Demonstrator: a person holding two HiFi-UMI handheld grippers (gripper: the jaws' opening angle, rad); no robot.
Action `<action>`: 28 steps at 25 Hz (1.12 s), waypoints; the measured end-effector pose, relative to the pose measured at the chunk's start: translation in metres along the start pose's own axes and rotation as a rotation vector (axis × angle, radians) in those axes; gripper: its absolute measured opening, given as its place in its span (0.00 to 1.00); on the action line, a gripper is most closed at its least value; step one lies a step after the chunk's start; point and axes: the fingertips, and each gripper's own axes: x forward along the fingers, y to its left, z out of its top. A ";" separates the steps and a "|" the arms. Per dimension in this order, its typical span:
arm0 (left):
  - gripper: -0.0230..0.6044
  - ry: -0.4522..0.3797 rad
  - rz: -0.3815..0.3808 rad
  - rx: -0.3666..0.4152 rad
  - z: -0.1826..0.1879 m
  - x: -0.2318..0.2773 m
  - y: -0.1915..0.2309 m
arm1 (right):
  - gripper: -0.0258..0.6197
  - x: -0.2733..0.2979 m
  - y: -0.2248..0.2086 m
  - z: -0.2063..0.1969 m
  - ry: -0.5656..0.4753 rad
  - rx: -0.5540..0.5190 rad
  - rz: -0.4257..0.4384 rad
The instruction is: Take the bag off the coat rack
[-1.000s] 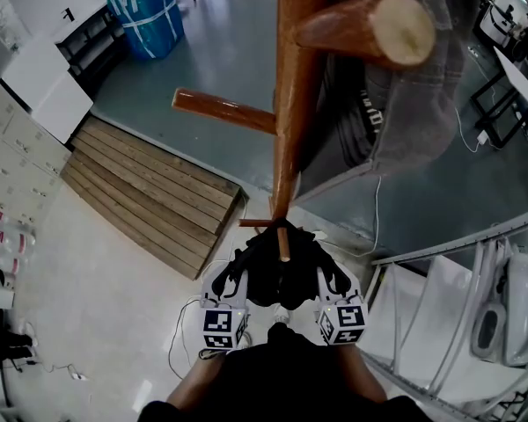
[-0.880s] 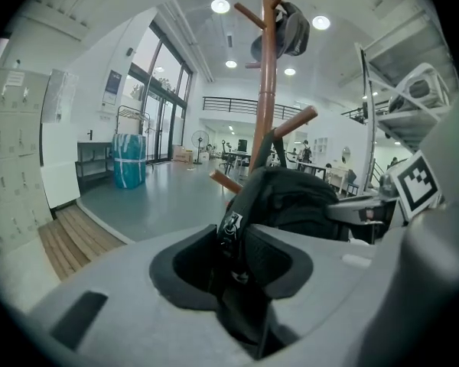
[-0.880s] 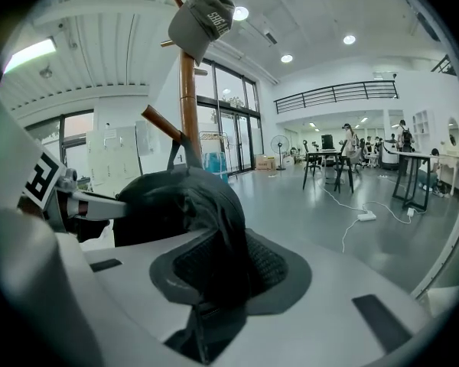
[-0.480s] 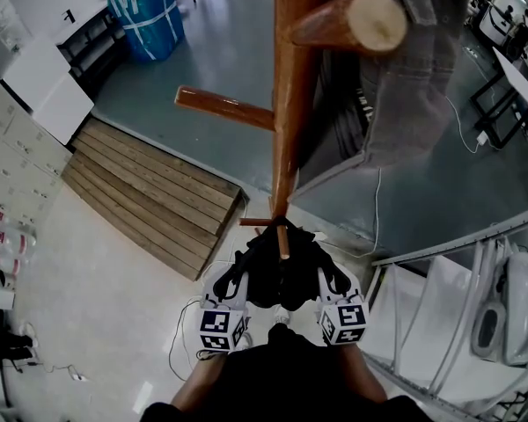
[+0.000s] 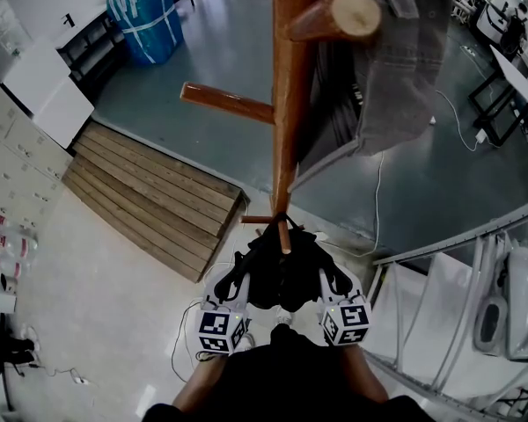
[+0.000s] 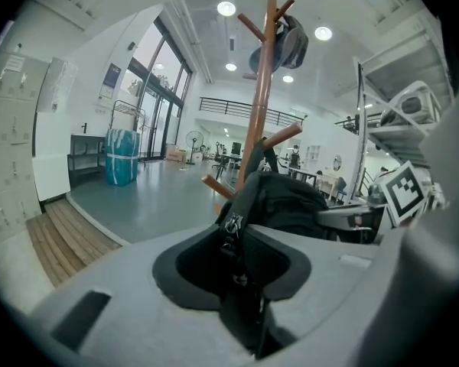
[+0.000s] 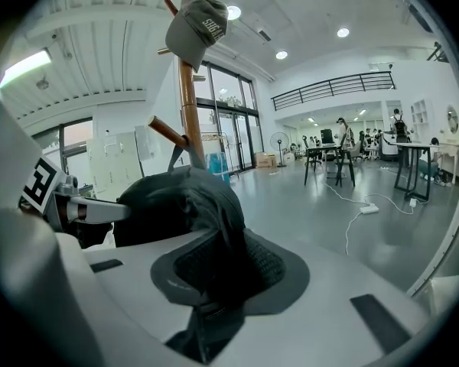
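The coat rack (image 5: 290, 104) is a brown wooden pole with angled pegs. It runs from 12 o'clock down to the middle of the head view. The bag (image 5: 280, 266), black and soft, hangs from a short low peg (image 5: 284, 236) and lies at 6 o'clock from the pole's foot, directly in front of the person.

Left gripper (image 5: 239, 275): at the bag's 9 o'clock side. Its jaws have just been closing and now stand narrow, clamped on a fold of black bag fabric with a zip pull (image 6: 231, 226) showing just above the pads.

Right gripper (image 5: 327, 275): at the bag's 3 o'clock side. Its jaws have just been closing and now stand narrow, clamped on a bunched fold of the bag.

A grey cap (image 7: 197, 21) hangs near the rack's top, at 12 o'clock in the right gripper view. A wooden platform (image 5: 150, 192) lies on the floor at 9 o'clock from the pole, and a blue wrapped bundle (image 5: 145, 11) stands at 11 o'clock.
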 end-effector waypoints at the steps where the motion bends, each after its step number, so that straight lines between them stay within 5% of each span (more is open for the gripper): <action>1: 0.18 -0.003 -0.002 0.001 0.000 0.000 -0.002 | 0.17 -0.001 -0.001 -0.001 -0.002 0.002 -0.001; 28: 0.18 -0.077 -0.073 0.009 0.020 -0.037 -0.024 | 0.17 -0.039 0.014 0.015 -0.058 0.003 -0.016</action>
